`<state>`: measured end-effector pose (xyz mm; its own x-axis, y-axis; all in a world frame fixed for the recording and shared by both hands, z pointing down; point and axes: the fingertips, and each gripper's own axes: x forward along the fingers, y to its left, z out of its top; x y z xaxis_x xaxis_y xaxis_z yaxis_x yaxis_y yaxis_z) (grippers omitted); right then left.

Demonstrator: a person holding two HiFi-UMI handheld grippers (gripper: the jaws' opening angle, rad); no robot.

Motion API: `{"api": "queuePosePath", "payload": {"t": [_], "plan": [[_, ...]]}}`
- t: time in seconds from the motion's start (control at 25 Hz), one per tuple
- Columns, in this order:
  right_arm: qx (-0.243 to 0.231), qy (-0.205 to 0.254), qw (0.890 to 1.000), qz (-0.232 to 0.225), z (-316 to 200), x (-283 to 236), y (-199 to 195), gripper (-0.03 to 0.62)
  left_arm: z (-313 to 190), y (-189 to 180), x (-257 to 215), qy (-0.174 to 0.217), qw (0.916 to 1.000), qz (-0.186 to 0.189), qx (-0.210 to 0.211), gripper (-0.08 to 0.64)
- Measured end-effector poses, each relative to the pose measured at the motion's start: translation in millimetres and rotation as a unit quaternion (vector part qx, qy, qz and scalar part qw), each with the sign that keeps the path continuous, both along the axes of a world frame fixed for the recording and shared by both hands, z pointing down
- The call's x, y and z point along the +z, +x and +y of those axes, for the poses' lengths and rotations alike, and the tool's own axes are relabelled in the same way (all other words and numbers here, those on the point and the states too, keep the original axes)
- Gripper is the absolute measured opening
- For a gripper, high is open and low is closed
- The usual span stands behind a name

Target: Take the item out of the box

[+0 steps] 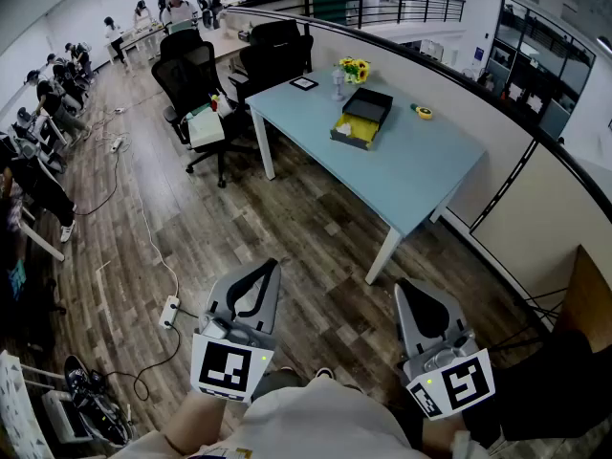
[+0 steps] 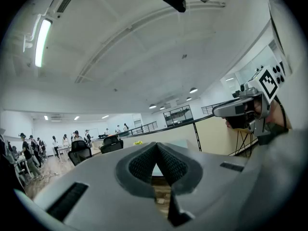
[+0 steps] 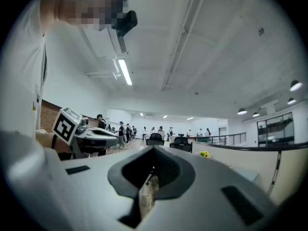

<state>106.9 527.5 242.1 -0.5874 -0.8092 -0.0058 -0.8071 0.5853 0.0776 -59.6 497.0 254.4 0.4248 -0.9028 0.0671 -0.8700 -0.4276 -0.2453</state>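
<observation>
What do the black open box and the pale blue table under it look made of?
Black open box: likely cardboard, matte, with thin flat walls; too small to be sure. Pale blue table: smooth, laminate-looking top with a soft sheen, on white legs, probably painted metal.

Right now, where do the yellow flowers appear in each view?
Head view: yellow flowers at upper centre, on the table's far end.
Left gripper view: tiny yellow spot slightly below and left of centre.
Right gripper view: below and right of centre.
Shared landmark: black office chairs, left of the flowers.
</observation>
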Motion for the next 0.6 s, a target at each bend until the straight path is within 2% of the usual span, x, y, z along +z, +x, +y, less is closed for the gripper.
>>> {"api": "queuePosePath", "payload": {"t": [0.4,0.6], "plan": [[-0.001,-0.018,1.0,-0.017,-23,12,10,0.003,-26,10,5,0.0,1.0,-0.004,0.005,0.003],[0.002,-0.019,1.0,-0.021,-30,14,16,0.003,-33,14,8,-0.01,0.9999,0.008,0.0,0.003]]}}
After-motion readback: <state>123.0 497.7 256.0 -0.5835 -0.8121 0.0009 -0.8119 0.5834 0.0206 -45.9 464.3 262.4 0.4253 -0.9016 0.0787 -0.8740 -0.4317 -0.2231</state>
